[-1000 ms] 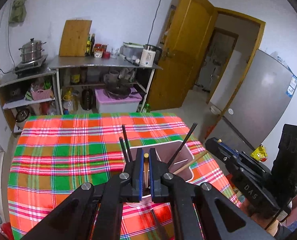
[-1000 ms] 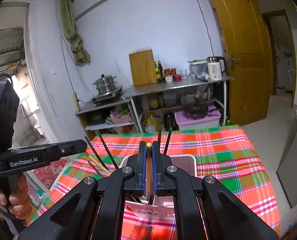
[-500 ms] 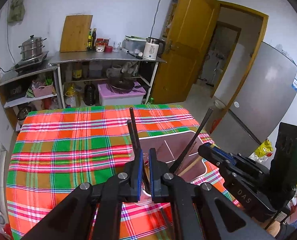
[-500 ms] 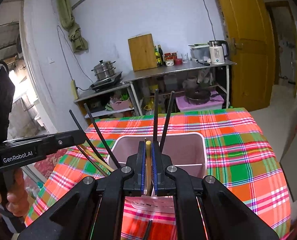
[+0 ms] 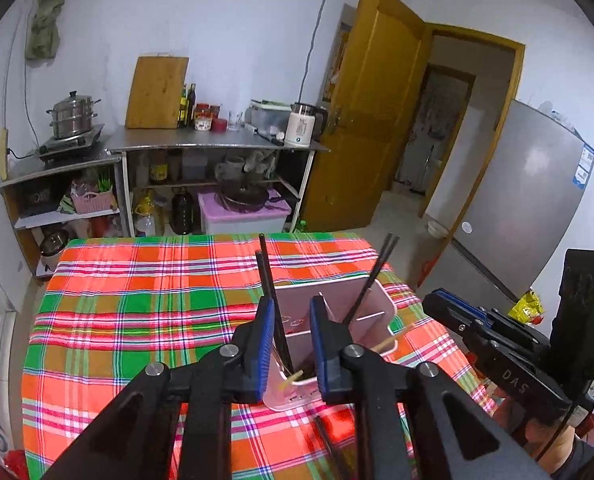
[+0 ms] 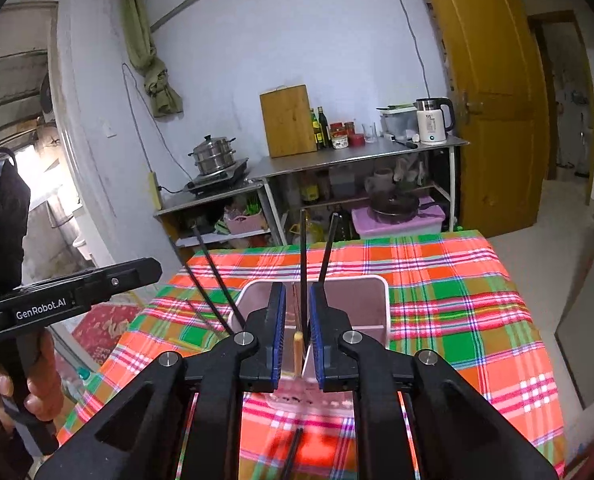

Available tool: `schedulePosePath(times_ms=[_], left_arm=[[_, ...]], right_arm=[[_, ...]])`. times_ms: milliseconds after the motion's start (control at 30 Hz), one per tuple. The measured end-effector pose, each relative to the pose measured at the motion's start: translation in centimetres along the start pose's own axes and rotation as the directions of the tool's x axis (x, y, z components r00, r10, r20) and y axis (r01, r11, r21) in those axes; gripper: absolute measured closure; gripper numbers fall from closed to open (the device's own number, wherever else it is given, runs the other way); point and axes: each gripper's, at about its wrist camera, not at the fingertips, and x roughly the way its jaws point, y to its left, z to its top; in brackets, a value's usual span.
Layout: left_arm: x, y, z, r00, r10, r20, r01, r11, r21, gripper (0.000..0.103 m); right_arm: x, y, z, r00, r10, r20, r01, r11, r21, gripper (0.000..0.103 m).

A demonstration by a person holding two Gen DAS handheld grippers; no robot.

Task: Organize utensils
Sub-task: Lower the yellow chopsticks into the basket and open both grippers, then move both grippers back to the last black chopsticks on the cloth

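Note:
A pink utensil holder (image 5: 371,320) (image 6: 361,304) stands on the plaid tablecloth with black chopsticks (image 5: 267,276) (image 6: 303,260) upright in it. My left gripper (image 5: 292,302) hovers over the holder's near compartment and its jaws are opening. A wooden chopstick (image 5: 291,379) has dropped below the pads into the holder, and only the black sticks show through the gap. My right gripper (image 6: 297,287) is over the holder too, also opening. A wooden chopstick (image 6: 297,350) stands loose between its pads with a gap on each side.
A black chopstick (image 5: 329,440) (image 6: 293,452) lies on the tablecloth (image 5: 137,300) in front of the holder. Behind the table stand steel shelves (image 5: 217,146) with a steamer pot (image 5: 73,114) and a kettle. A fridge (image 5: 537,208) and a yellow door are at the right.
Both grippers came down closer over the holder. Their jaws, earlier shut on wooden chopsticks, have parted, and the left one's chopstick has slid down into the holder.

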Motion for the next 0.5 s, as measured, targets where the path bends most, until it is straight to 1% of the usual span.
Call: schedulePosePath(times_ms=[100, 300, 500], left_arm=[[-1.4, -0.3, -1.2, 1.0, -0.008, 0.013, 0.008, 1.0, -0.012, 0.086], [-4.1, -1.4, -5.0, 0.999, -0.01, 0.034, 0.011, 1.0, -0.016, 0.086], [-6.6, -2.3, -9.0, 0.999, -0.005, 0.037, 0.005, 1.0, -0.002, 0.086]], right_arm=[[-1.6, 0.1, -0.6, 1.0, 0.001, 0.004, -0.001, 1.0, -0.003, 0.091], [-4.9, 0.4, -2.9, 1.0, -0.007, 0.005, 0.007, 1.0, -0.012, 0.091], [-8.0, 0.1, -5.7, 1.0, -0.013, -0.01, 0.013, 1.0, 0.008, 0.091]])
